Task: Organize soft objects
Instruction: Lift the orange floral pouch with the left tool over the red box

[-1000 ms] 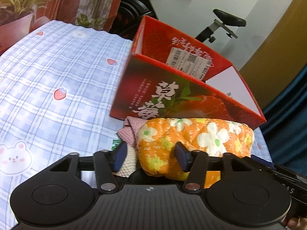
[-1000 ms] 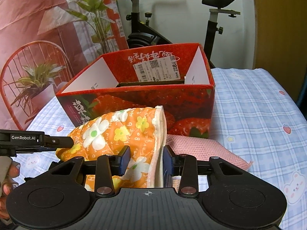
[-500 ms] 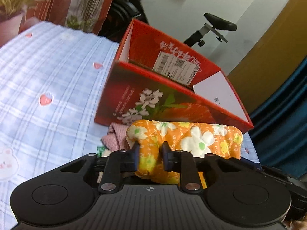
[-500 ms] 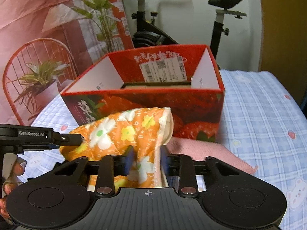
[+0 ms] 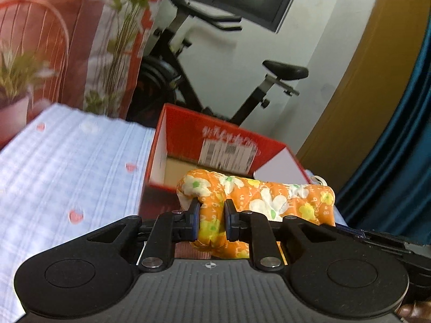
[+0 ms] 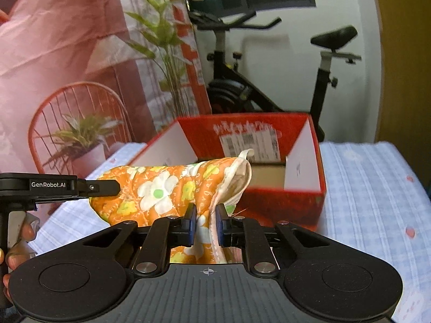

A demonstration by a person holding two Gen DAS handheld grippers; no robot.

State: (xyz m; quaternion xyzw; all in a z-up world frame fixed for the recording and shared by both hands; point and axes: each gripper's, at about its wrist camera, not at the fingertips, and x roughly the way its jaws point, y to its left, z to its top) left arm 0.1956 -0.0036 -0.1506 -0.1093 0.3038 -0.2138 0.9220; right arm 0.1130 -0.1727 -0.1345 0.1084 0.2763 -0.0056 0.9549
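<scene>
Checked blue cloth [image 5: 67,167] with small red and pink prints covers the surface, and behind it stand an exercise bike [image 6: 269,75] against a white wall and a printed backdrop [image 6: 67,62] of a red chair and potted plants.

At 6 o'clock in the left wrist view, the left gripper [image 5: 211,219] has its two fingers drawn close together, pinching a fold at one end of the orange flowered cloth bundle [image 5: 258,199]. From that grip the bundle runs toward 3 o'clock as a padded roll, held up in front of the near wall of the red box [image 5: 223,137]. The box lies beyond it at 12 o'clock, open at the top, with a white shipping label on its far inner wall and a pale brown floor showing inside.

In the right wrist view, the right gripper [image 6: 204,220] is likewise nearly closed, clamped on the bundle's [image 6: 161,191] other end where a cream-edged hem and a small loop stick up. The roll stretches from there toward 9 o'clock, where the left gripper's [image 6: 105,187] finger tip meets it. The red box [image 6: 304,183] sits just behind the bundle, at 1 o'clock. The bundle hangs between both grippers, clear of the cloth-covered surface; whether it touches the box's front edge cannot be told.
</scene>
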